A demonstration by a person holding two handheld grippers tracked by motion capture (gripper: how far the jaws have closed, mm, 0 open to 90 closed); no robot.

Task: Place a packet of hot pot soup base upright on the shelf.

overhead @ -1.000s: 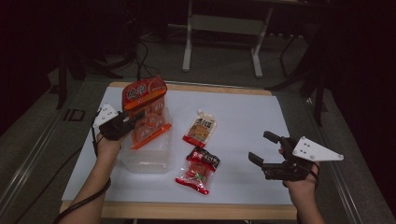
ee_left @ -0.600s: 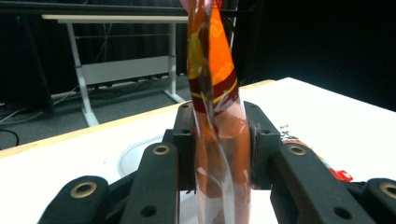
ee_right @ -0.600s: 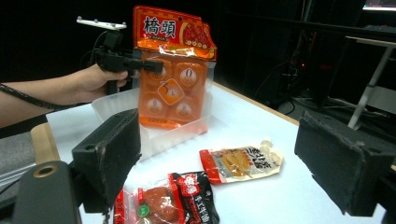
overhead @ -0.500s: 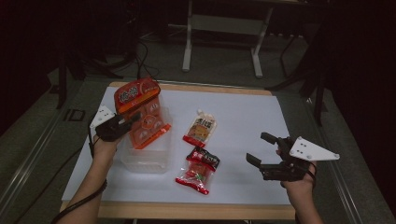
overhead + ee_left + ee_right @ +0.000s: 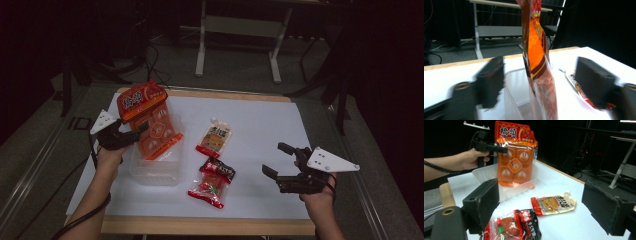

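Upright, glossy orange snack bag [image 5: 150,120], clear lower half, red header

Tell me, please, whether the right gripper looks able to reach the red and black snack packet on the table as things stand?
Probably yes. The right gripper has its jaws open and nothing in them, and the red and black packet lies flat on bare white table beside it, with nothing between them.

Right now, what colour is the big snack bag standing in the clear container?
The big snack bag is orange with a red top band; the right gripper view shows it best.
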